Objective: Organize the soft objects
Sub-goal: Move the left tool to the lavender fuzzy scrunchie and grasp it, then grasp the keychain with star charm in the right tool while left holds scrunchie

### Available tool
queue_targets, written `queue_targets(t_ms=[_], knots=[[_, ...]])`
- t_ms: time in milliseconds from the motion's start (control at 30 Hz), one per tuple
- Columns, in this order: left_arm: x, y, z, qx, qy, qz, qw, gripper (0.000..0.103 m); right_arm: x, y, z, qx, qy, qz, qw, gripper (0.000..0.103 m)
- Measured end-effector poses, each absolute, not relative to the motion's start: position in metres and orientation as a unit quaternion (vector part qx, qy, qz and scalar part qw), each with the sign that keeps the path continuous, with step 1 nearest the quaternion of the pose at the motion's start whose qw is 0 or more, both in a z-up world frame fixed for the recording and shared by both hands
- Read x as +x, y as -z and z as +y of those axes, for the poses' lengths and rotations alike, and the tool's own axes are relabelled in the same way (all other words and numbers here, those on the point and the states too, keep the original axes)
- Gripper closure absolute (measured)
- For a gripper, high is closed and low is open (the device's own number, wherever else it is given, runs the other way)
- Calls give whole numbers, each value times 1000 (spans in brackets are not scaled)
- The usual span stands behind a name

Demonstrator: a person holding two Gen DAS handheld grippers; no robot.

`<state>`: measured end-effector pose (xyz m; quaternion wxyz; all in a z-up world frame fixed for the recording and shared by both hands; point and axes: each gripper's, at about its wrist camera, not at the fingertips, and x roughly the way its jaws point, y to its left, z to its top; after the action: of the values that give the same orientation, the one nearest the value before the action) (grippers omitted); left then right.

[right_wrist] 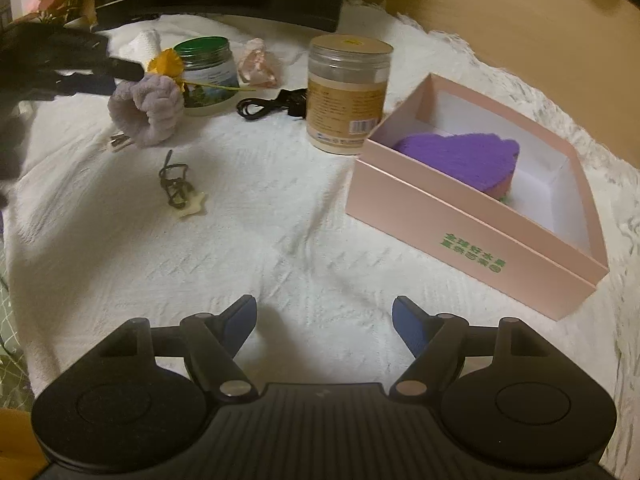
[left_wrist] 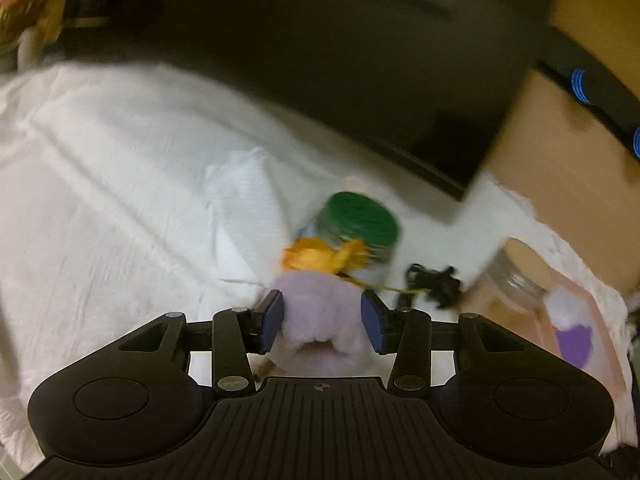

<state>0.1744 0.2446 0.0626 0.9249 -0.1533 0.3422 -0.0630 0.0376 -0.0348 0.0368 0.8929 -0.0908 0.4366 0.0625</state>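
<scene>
My left gripper [left_wrist: 323,318] is shut on a fluffy lilac band [left_wrist: 320,304], its blue pads pressing both sides. The right wrist view shows that band [right_wrist: 148,108] hanging off the white cloth at the far left, held by the left gripper [right_wrist: 120,70]. A pink open box [right_wrist: 460,220] stands on the right with a purple plush piece [right_wrist: 460,152] inside. A pink scrunchie [right_wrist: 256,66] lies at the back. My right gripper [right_wrist: 324,320] hovers open over bare cloth, nothing between its fingers.
A green-lidded jar [right_wrist: 206,68] with a yellow flower [right_wrist: 166,62] stands behind the band. A tall beige-lidded jar [right_wrist: 346,96] stands beside the box, a black cable [right_wrist: 272,106] to its left. A dark cord with a star pendant [right_wrist: 180,192] lies mid-cloth. A rolled white towel [right_wrist: 144,44] is at the back.
</scene>
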Motion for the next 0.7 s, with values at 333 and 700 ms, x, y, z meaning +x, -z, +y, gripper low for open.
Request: queue_targets(t_ms=[333,700], knots=[[198,-46,247,-95,77,386,914,50,57,-49,-9,-106,-117,407,900,27],[198,-39,259,-140,127,400,897,54,113,-34,55,-140,-192,396,887,27]])
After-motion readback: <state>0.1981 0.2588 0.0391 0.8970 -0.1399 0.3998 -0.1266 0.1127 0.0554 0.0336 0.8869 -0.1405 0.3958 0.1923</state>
